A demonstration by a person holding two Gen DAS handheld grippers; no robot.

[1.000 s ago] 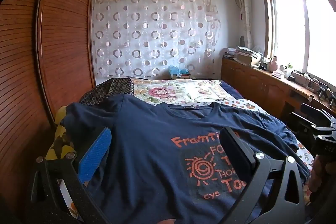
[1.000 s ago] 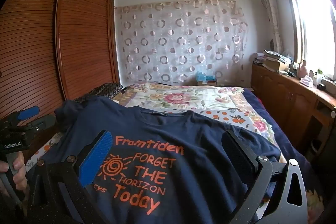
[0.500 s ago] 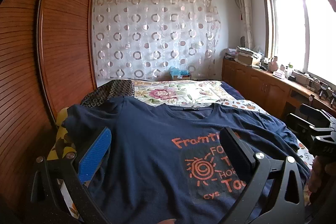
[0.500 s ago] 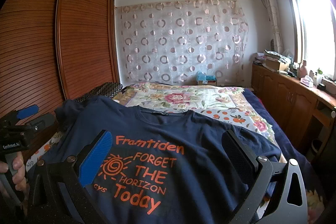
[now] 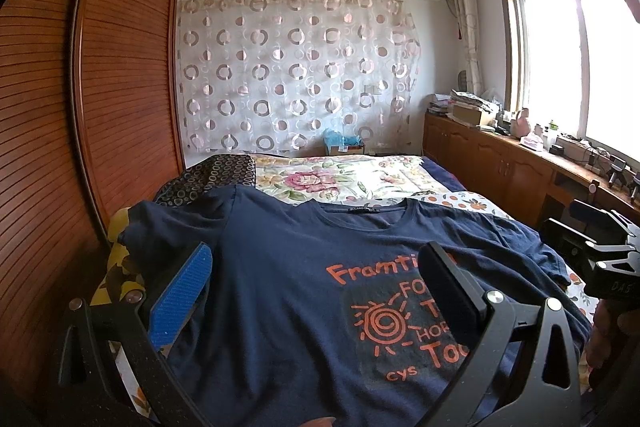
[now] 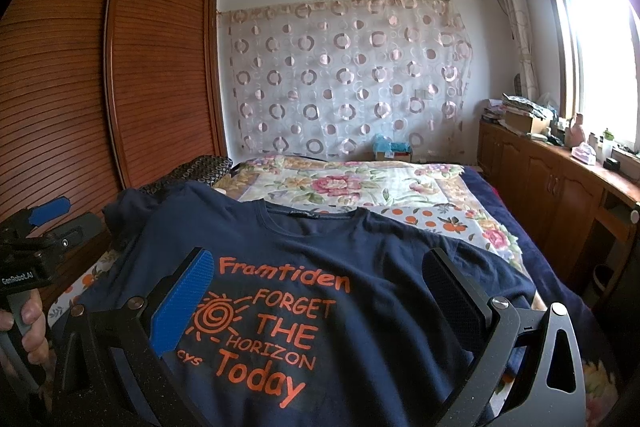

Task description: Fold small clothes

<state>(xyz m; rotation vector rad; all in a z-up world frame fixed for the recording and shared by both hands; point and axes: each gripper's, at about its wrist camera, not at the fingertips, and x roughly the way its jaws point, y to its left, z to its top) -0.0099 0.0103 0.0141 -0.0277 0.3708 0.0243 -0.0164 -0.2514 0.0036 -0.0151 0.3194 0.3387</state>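
A navy T-shirt (image 5: 288,287) with orange print lies spread flat, front up, on the bed, collar toward the far end. It also shows in the right wrist view (image 6: 360,267). My left gripper (image 5: 316,267) is open and empty, hovering over the shirt's left half near its hem. My right gripper (image 6: 316,275) is open and empty, over the printed chest area. Each gripper shows at the edge of the other's view: the right gripper (image 5: 600,251) and the left gripper (image 6: 44,223).
The bed carries a floral quilt (image 5: 340,183) and a dark patterned pillow (image 5: 216,175) beyond the shirt. A wooden wardrobe (image 5: 80,107) stands on the left. A low cabinet (image 5: 500,163) with clutter runs under the window on the right.
Both views have shifted very slightly; the grippers stay open and the shirt has not moved.
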